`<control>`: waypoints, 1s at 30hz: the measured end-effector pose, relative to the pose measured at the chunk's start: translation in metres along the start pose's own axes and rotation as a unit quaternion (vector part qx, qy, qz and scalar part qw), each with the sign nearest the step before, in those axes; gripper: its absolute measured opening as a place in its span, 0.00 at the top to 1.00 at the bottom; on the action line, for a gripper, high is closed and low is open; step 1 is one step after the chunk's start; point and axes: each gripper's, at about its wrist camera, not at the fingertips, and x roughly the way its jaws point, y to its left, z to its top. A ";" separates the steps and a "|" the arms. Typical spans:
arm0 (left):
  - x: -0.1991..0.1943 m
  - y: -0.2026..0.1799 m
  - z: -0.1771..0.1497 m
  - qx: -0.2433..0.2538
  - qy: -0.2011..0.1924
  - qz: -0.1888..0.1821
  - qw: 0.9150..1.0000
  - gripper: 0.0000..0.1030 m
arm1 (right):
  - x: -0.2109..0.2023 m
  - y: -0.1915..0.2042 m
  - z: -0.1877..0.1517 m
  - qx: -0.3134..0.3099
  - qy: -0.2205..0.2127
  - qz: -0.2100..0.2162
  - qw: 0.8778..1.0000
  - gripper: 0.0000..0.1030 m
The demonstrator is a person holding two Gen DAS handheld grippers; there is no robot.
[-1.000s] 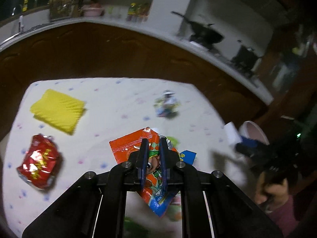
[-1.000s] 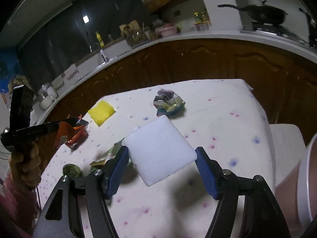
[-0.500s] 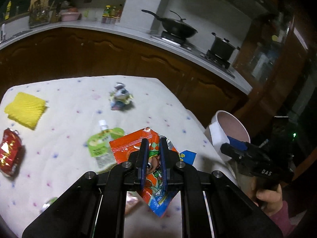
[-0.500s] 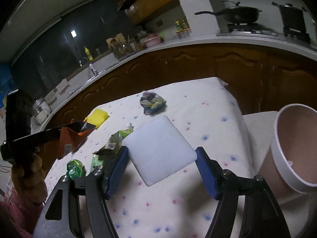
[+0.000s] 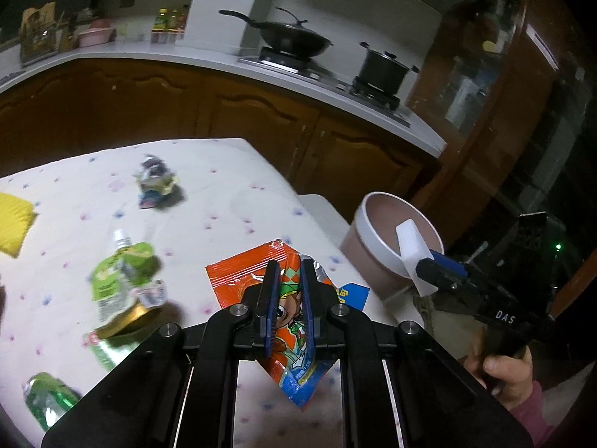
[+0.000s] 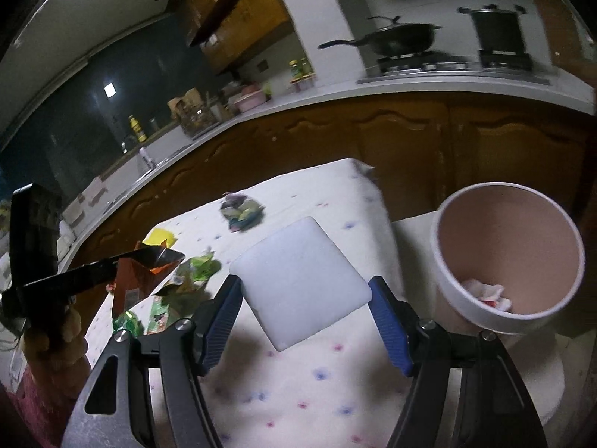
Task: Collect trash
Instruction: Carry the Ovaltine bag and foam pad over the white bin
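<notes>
My left gripper is shut on an orange snack wrapper with a cartoon print, held above the dotted tablecloth. My right gripper grips a white square foam pad across its corners. In the left wrist view that right gripper holds the white pad over the rim of the round bin. In the right wrist view the bin stands to the right, off the table's edge, with crumpled paper inside.
On the cloth lie a green drink pouch, a crumpled wrapper, a green bottle and a yellow sponge. Wooden cabinets and a counter with a wok and pot stand behind.
Both grippers have swung right across the table towards the bin, each keeping its load. The bin has come fully into both views, and the white pad now hangs over its rim.
</notes>
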 end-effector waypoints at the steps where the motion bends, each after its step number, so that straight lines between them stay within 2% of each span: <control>1: 0.004 -0.005 0.001 0.002 0.002 -0.005 1.000 0.90 | -0.004 -0.005 0.000 0.004 -0.003 -0.005 1.000 0.32; 16: 0.054 -0.072 0.020 0.036 0.026 -0.052 0.998 0.90 | -0.043 -0.070 0.002 0.042 -0.031 -0.071 0.996 0.31; 30: 0.129 -0.140 0.051 0.066 0.047 -0.083 0.993 0.90 | -0.053 -0.141 0.013 0.074 -0.053 -0.123 0.988 0.30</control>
